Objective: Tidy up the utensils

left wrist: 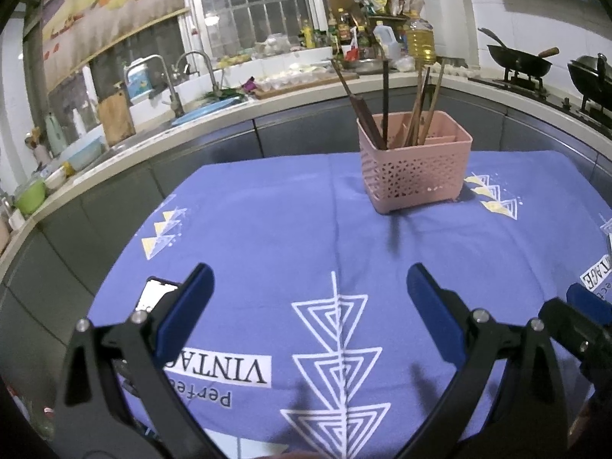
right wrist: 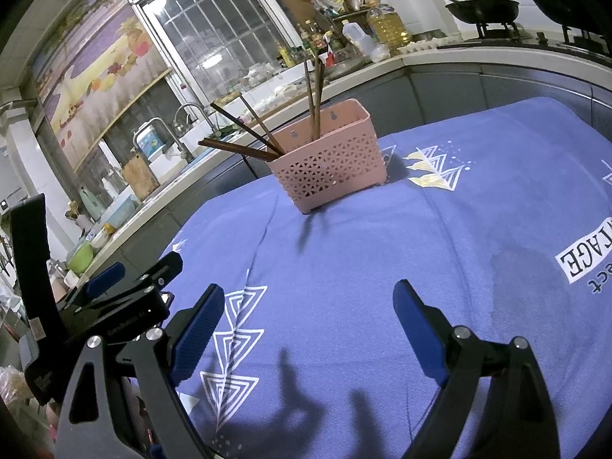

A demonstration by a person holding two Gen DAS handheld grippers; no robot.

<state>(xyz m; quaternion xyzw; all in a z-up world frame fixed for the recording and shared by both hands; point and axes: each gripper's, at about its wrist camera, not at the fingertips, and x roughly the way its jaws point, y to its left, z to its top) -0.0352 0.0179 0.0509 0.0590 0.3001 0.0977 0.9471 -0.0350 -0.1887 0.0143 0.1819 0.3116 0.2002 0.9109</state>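
A pink perforated utensil caddy stands upright on the far half of a table covered with a blue printed cloth, well apart from both grippers. Dark wooden chopsticks stand in it. In the left wrist view they fan out: one pair leans left over the rim, others lean right in a further compartment behind a divider. The right wrist view shows several tilted so far that they jut out over the caddy's left edge. They appear loosely sorted, which is probably what the task aims to tidy.

The left gripper hangs low over the near part of the cloth with its blue pads spread wide and nothing between them. The right gripper does the same beside it, its jaws also wide apart and empty. Each gripper shows at the edge of the other's view, so the two sit side by side and both face the caddy. That placement reads as a ready stance: open jaws can close on a thin stick without a prior opening move.

A phone lies on the cloth just behind the left gripper's left finger.
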